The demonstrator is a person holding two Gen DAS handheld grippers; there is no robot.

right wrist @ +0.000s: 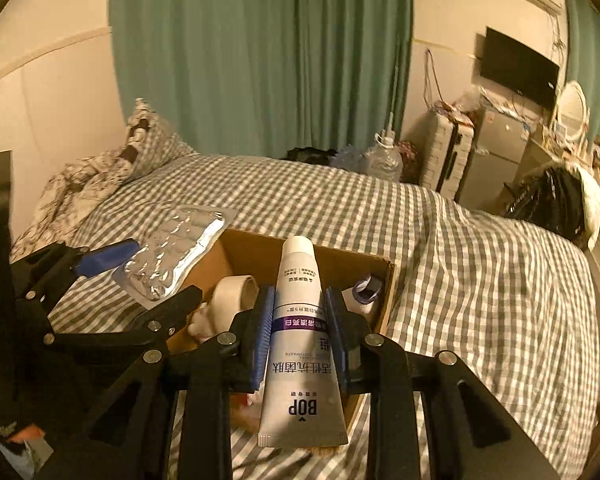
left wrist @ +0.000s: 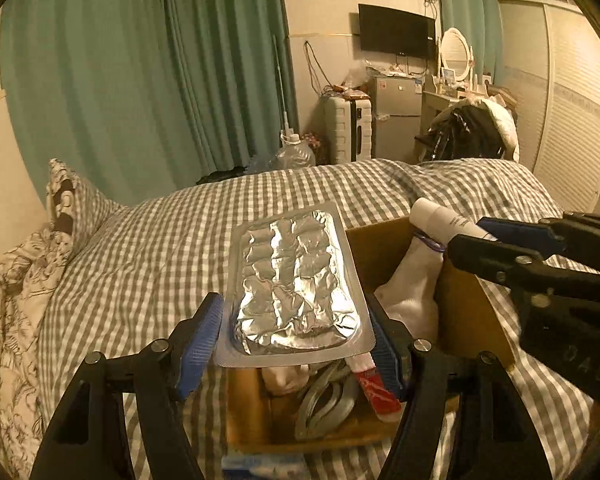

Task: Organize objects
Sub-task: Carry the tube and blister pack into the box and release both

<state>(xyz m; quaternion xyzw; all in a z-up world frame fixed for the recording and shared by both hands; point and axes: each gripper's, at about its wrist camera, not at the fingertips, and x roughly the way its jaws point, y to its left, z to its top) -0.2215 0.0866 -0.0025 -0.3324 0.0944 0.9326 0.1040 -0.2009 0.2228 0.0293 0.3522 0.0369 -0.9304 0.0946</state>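
Box (right wrist: 384,280) on the bed already holds several items, seemingly a tape roll; left tool (left wrist: 296,328) pinches a blister pack (left wrist: 296,280), right tool (right wrist: 300,332) a toothpaste tube (right wrist: 300,344), both unplaced

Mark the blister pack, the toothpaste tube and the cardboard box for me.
blister pack (left wrist: 296,280): left wrist view, middle of its crinkled foil face.
toothpaste tube (right wrist: 300,344): right wrist view, printed body.
cardboard box (right wrist: 260,252): right wrist view, inner far wall.
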